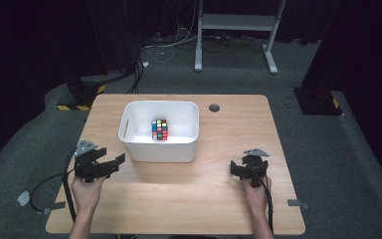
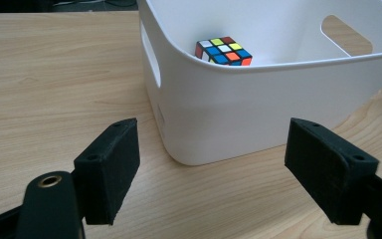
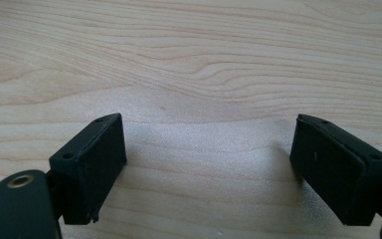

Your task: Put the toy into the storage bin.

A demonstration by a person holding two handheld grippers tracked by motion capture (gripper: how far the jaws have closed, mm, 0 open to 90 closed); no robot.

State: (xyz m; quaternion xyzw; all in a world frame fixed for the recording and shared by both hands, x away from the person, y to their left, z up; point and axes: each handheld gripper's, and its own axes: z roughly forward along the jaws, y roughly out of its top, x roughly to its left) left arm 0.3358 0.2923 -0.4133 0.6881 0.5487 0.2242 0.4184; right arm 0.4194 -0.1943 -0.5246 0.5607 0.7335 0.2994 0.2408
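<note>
The colourful puzzle cube (image 1: 159, 129) sits on the floor of the white bin (image 1: 129, 144), which stands on the worktop (image 1: 189, 194) toward the far side. Your left claw (image 1: 115, 163) hovers just beside the bin's near left corner, jaws apart with nothing between them. Over on the right, your right claw (image 1: 239, 168) hangs low over bare wood, well apart from the bin, jaws spread wide and holding nothing.
</note>
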